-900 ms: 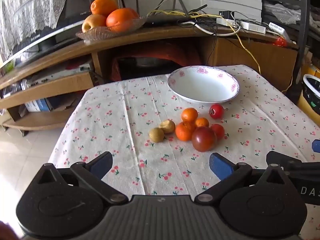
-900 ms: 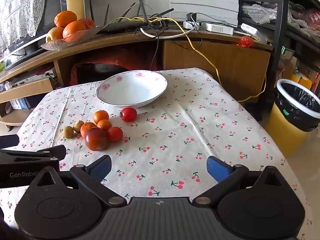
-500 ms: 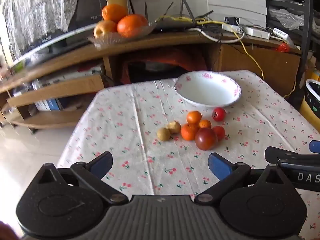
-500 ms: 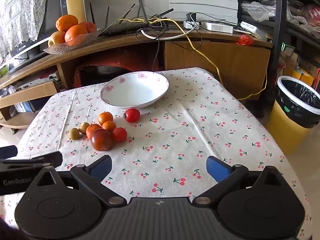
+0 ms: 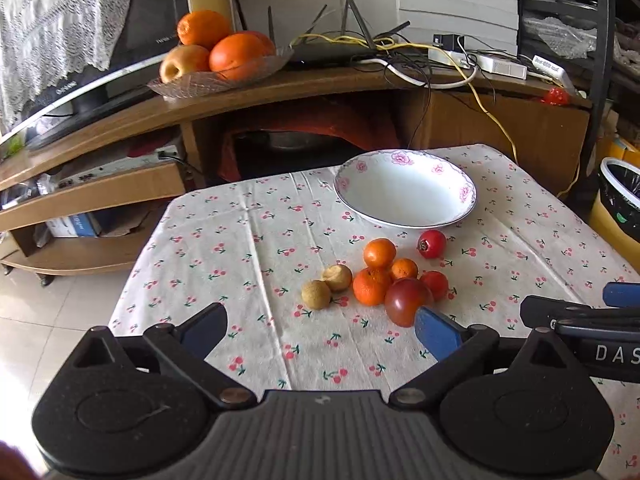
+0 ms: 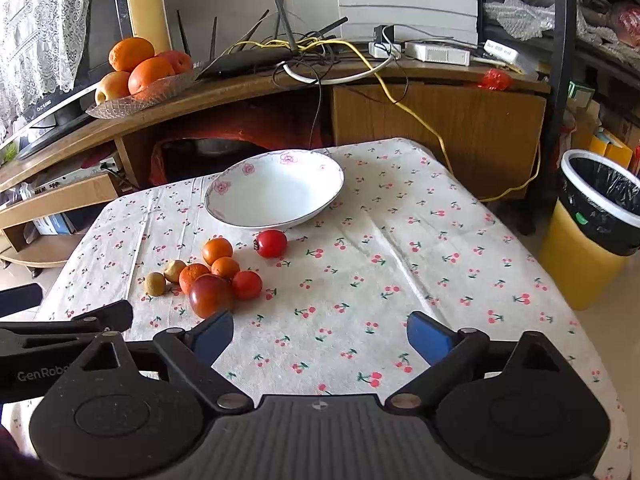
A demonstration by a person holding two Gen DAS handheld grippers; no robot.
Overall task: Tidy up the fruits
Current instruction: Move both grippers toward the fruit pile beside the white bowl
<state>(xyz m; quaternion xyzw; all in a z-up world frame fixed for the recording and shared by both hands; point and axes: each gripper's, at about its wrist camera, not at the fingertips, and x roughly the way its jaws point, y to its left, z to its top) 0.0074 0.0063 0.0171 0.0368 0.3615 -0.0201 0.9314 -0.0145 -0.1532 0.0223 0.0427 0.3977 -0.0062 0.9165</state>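
A cluster of small fruits lies on the cherry-print tablecloth: a dark red tomato (image 5: 407, 300) (image 6: 210, 294), several small oranges (image 5: 379, 253) (image 6: 217, 251), two brown longans (image 5: 316, 294) (image 6: 155, 283), and a lone red fruit (image 5: 431, 243) (image 6: 271, 243) nearer the bowl. An empty white bowl (image 5: 460, 210) (image 6: 320, 204) with pink flowers stands behind them. My left gripper (image 5: 320, 330) is open and empty, above the table's near edge, in front of the fruits. My right gripper (image 6: 320, 334) is open and empty, to the right of the cluster.
A wooden shelf behind the table carries a glass dish of big oranges and an apple (image 5: 216, 76) (image 6: 136, 96), a router and cables (image 6: 280, 56). A yellow bin with a black liner (image 6: 600, 224) stands right of the table. Floor lies left of the table (image 5: 60, 304).
Both grippers have pulled back and risen slightly, so the table and fruits look farther away and the shelf shows more. The left view has shifted left. The jaws stay open.
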